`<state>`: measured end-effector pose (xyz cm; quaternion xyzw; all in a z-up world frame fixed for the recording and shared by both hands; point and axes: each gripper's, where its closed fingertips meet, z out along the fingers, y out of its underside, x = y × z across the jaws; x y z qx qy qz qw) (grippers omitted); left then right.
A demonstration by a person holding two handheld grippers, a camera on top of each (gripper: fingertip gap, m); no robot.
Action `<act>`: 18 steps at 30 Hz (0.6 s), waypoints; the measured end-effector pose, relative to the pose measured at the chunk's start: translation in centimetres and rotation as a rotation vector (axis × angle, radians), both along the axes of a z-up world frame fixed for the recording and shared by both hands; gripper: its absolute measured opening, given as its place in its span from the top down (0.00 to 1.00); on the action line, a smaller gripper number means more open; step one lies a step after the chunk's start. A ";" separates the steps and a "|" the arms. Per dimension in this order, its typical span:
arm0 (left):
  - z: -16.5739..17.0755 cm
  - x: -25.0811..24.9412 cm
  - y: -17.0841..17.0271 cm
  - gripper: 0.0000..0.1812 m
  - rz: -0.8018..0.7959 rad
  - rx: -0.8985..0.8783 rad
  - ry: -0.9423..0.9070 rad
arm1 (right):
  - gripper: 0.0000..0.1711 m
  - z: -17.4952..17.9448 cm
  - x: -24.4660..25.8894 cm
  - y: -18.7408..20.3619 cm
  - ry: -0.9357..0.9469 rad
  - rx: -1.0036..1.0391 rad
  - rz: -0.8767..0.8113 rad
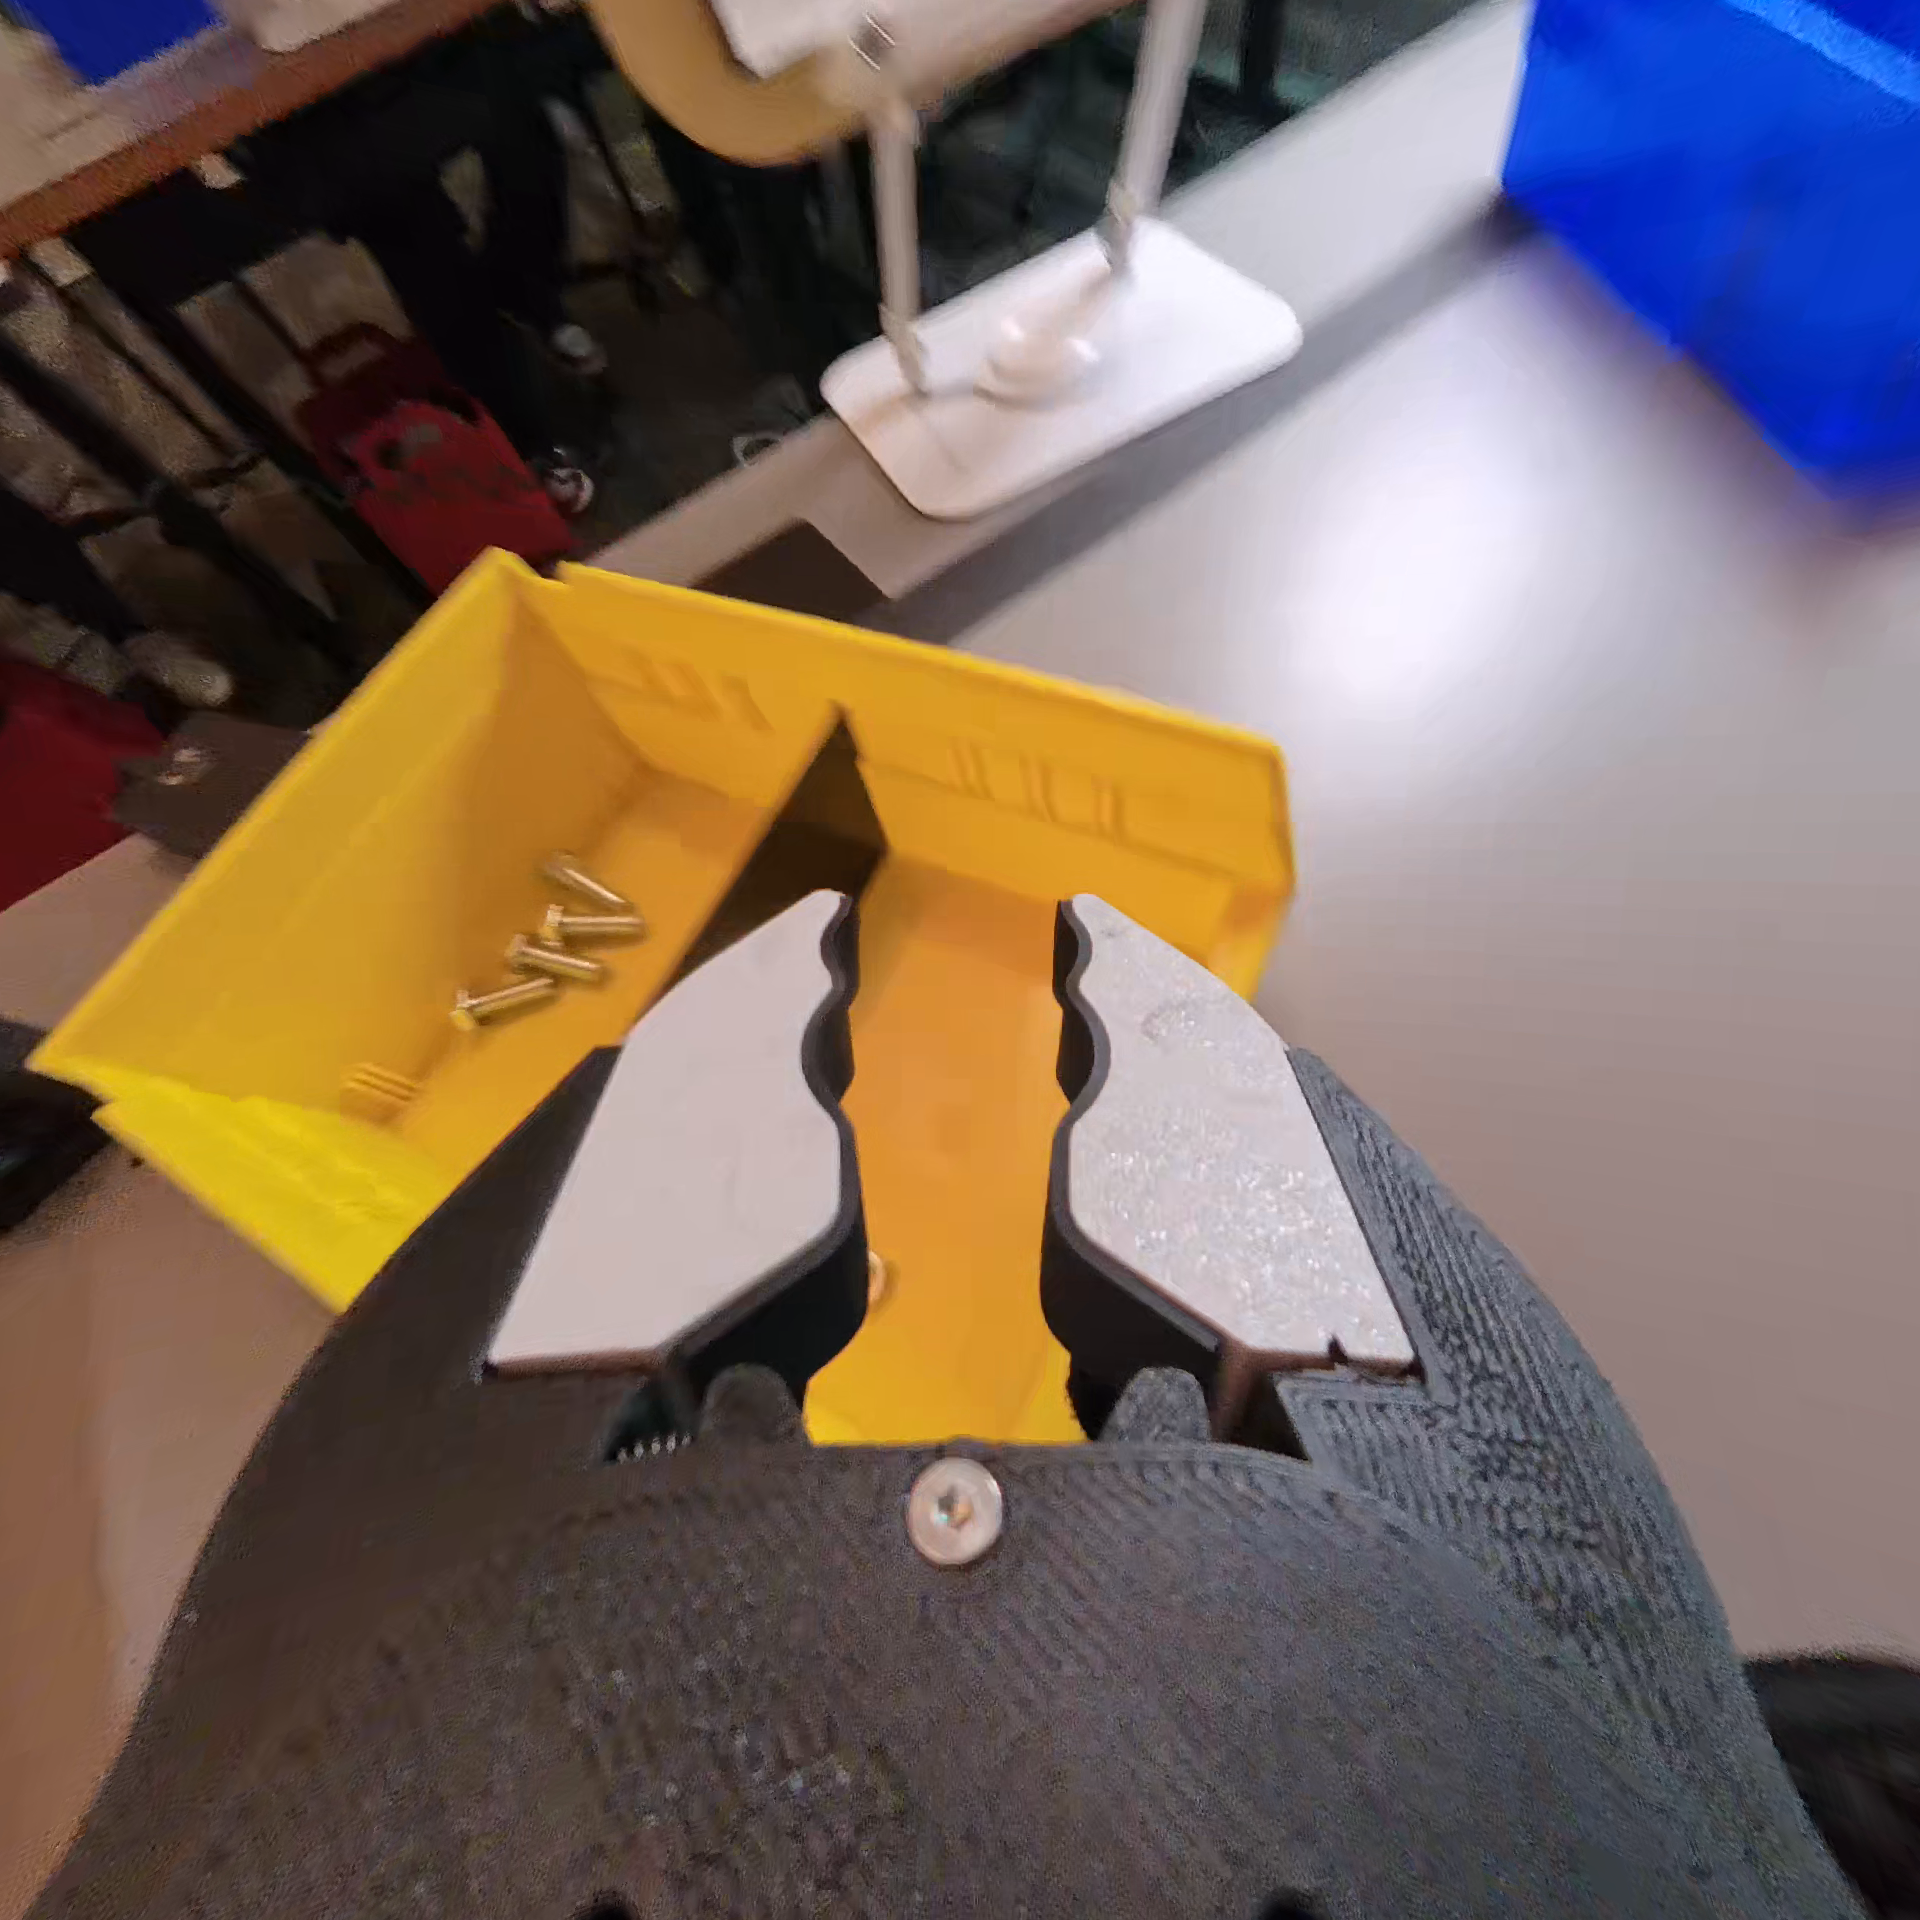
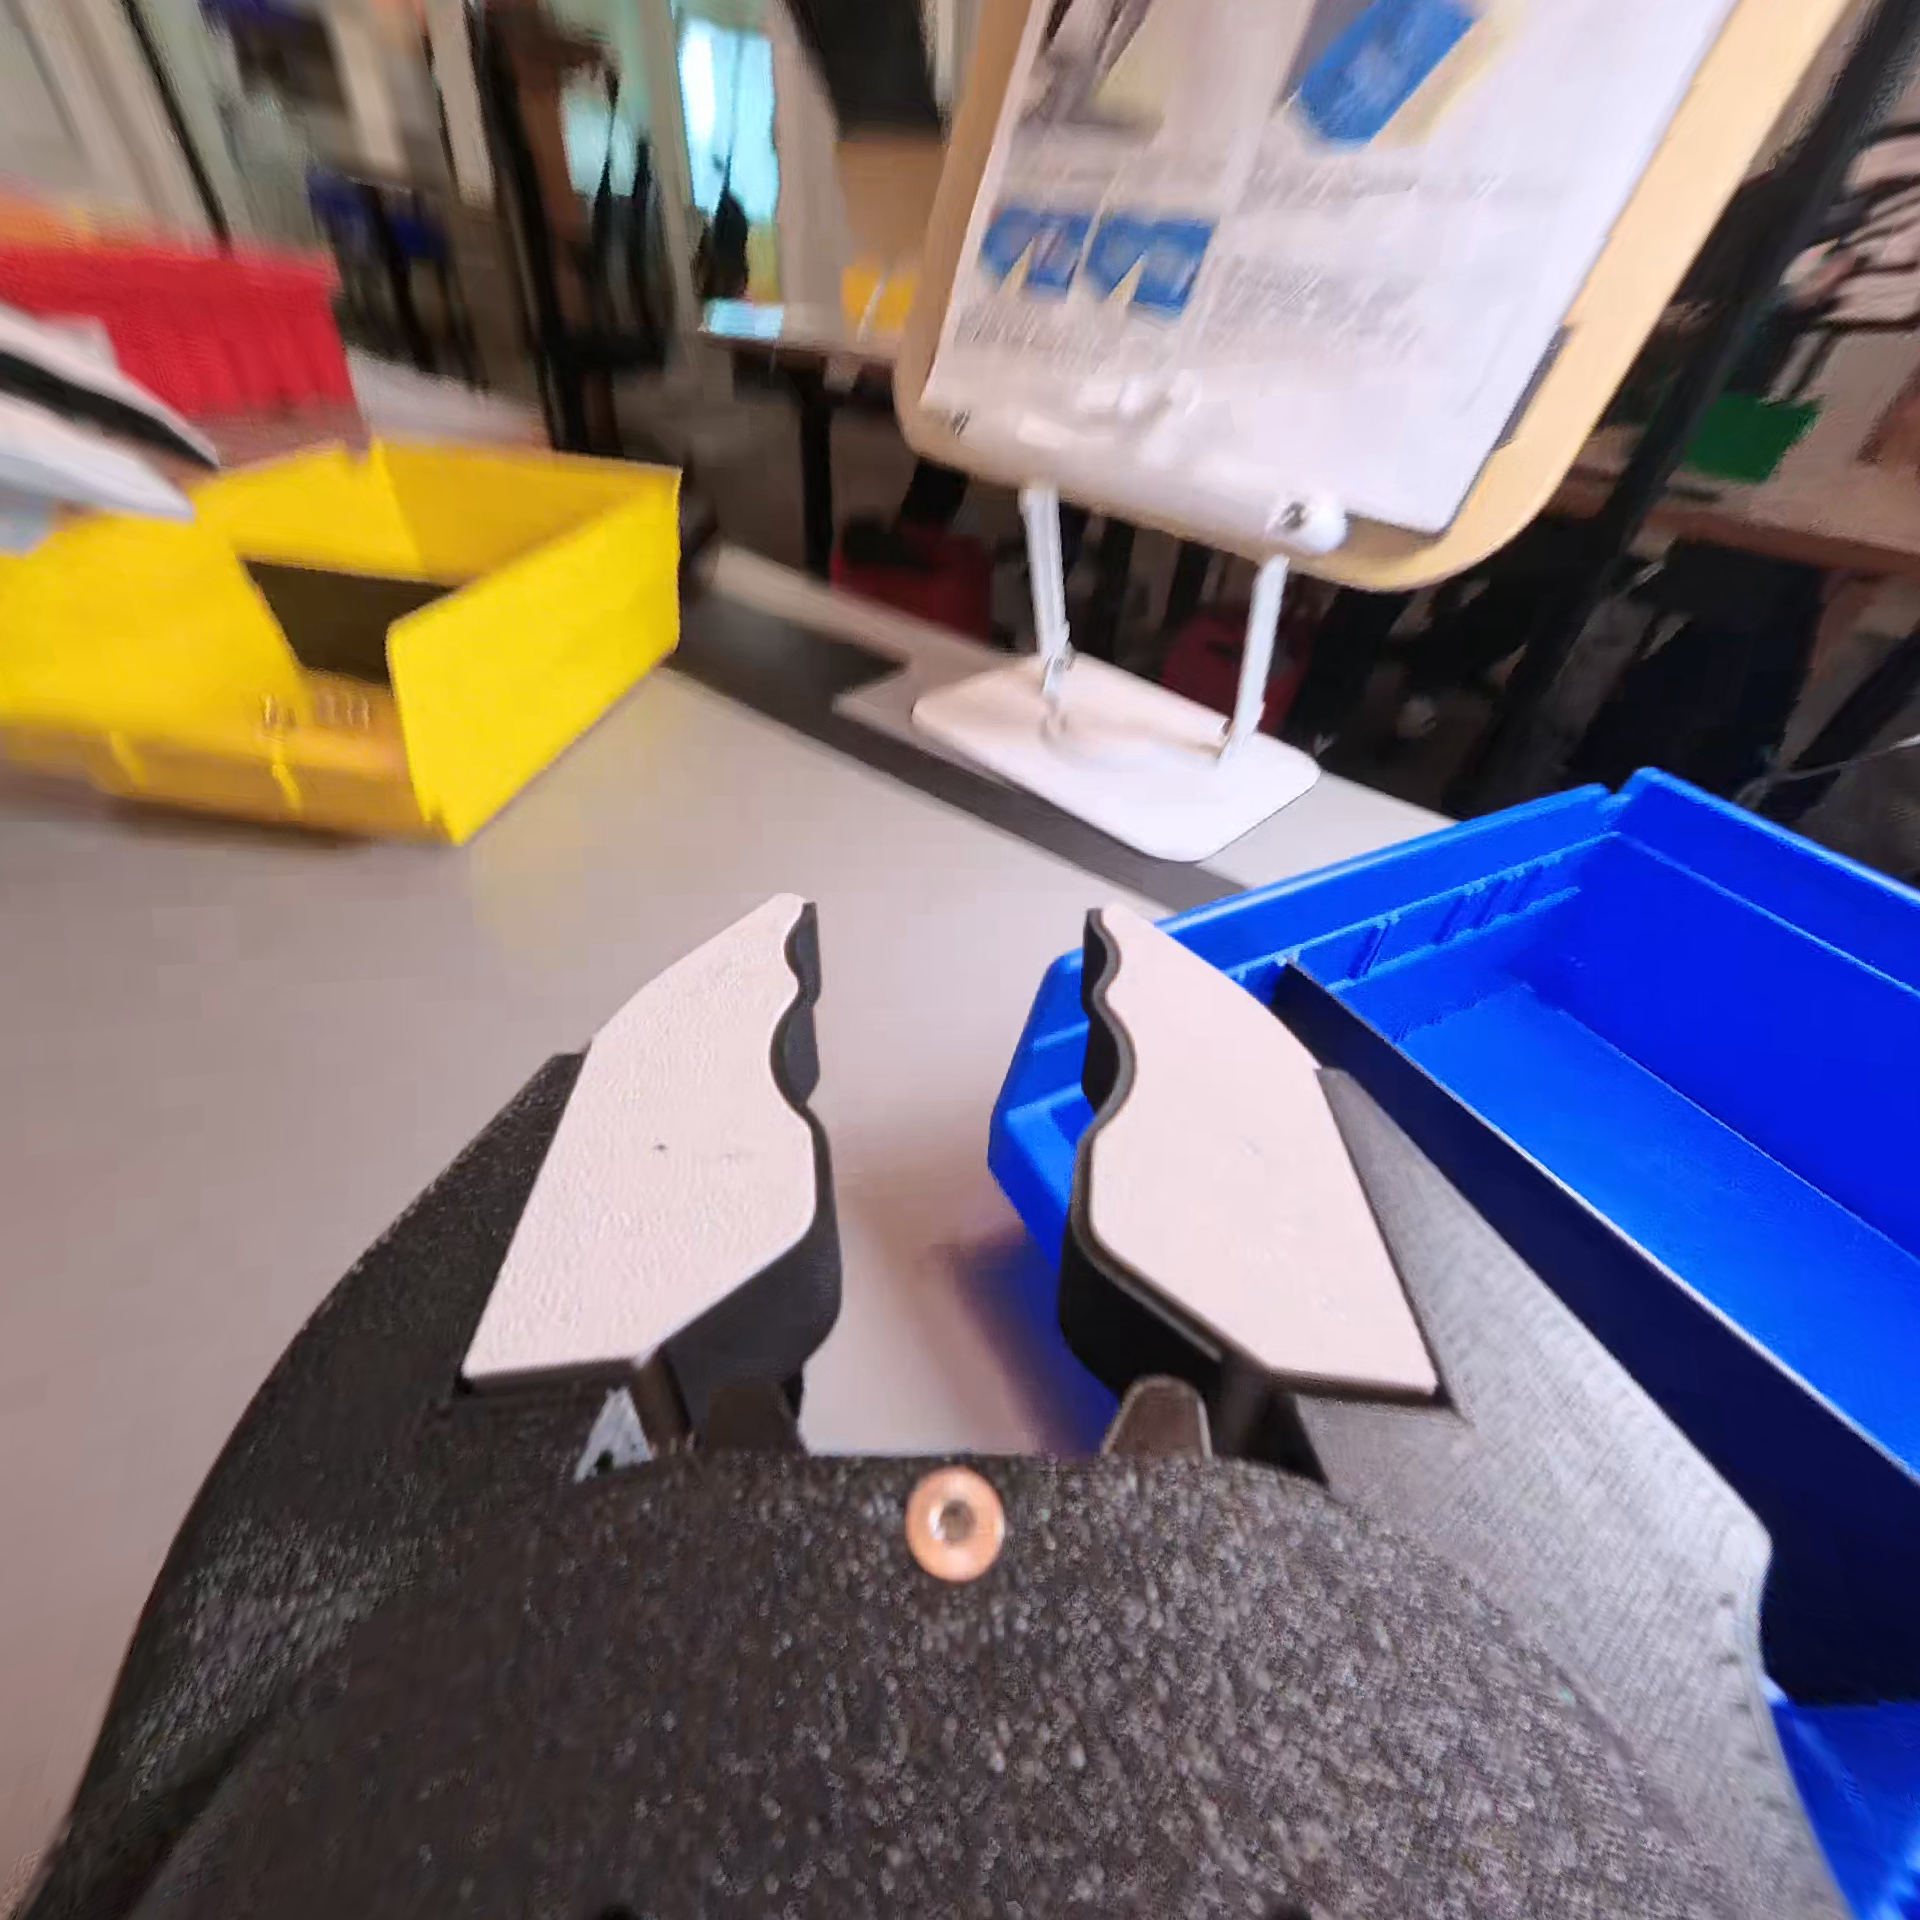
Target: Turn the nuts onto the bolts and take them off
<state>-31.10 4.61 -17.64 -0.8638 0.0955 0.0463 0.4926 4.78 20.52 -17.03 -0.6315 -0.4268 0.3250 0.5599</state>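
hovering over the yellow bin point(image 1: 343, 914), your left tongs point(image 1: 951, 925) stand apart with nothing between them; the brass bolts point(image 1: 545, 956) lie in a loose heap on the bin floor, just left of the tips. your right tongs point(image 2: 945, 935) gape empty too, over bare bench point(image 2: 312, 1039) with the blue bin point(image 2: 1662, 1091) just to their right. i judge the bolts small, light, hard and slick: pinch one across the shank near the head. no nuts show.

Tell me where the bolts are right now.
In the left wrist view, the brass bolts lie loose on the floor of the yellow bin, in its left part, just left of the open left gripper hovering over the bin.
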 end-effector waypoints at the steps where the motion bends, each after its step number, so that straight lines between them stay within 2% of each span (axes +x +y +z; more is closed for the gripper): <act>1: 1.2 -1.3 0.6 0.80 0.048 0.021 -0.040 | 0.72 0.5 0.2 0.4 0.067 -0.009 -0.035; 4: 2.7 -5.2 3.2 0.80 0.164 0.031 -0.168 | 0.72 0.3 0.6 0.9 0.139 -0.013 -0.099; 6: 1.9 -7.6 5.2 0.80 0.250 -0.020 -0.233 | 0.72 -0.1 0.6 0.9 0.133 0.007 -0.113; 11: -3.8 -11.8 9.7 0.81 0.398 -0.258 -0.261 | 0.74 -0.9 -0.2 0.0 0.105 0.039 -0.091; 15: -8.7 -14.0 11.1 0.82 0.478 -0.464 -0.224 | 0.75 -2.0 -0.4 -0.5 0.066 0.048 -0.069; 18: -11.0 -15.5 11.7 0.81 0.529 -0.543 -0.230 | 0.76 -2.7 -0.4 -0.7 0.041 0.051 -0.051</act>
